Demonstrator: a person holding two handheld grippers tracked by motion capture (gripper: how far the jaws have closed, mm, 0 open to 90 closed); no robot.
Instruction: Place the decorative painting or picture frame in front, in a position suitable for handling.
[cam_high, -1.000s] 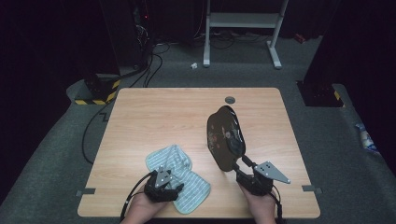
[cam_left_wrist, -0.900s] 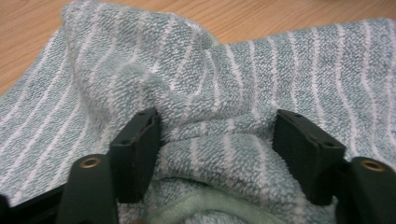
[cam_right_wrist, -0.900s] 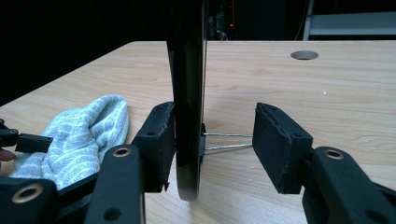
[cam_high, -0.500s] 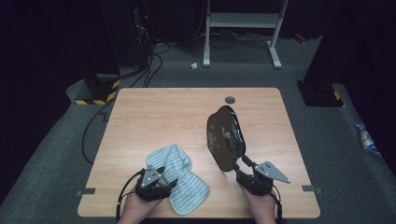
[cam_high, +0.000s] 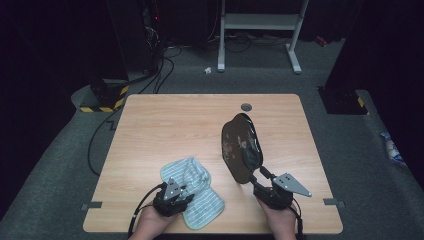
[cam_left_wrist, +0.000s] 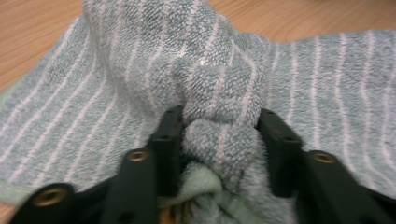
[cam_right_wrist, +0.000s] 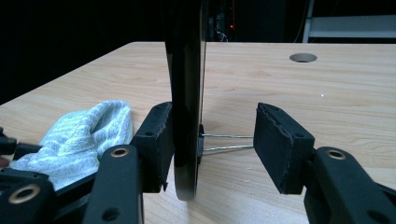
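- Light wooden table (cam_high: 175, 125) on grey carpet, dark room beyond.
- Left gripper (cam_high: 186, 194) has just been closing, pinching the striped towel (cam_high: 197, 175).
- Right gripper (cam_high: 260, 175) clamps the upright dark plate (cam_high: 240, 147).

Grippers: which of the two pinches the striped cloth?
The left gripper: its jaws have just been closing on the cloth; the right gripper holds an upright dark plate.

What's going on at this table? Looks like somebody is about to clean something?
A person works with a hand-held gripper in each hand. The left gripper has just been closing and now pinches a bunched fold of the striped cloth lying on the wooden table. The right gripper holds a dark, glossy oval plate up on edge, gripped through a wire stand behind it. The cloth and plate are apart; no wiping has started.
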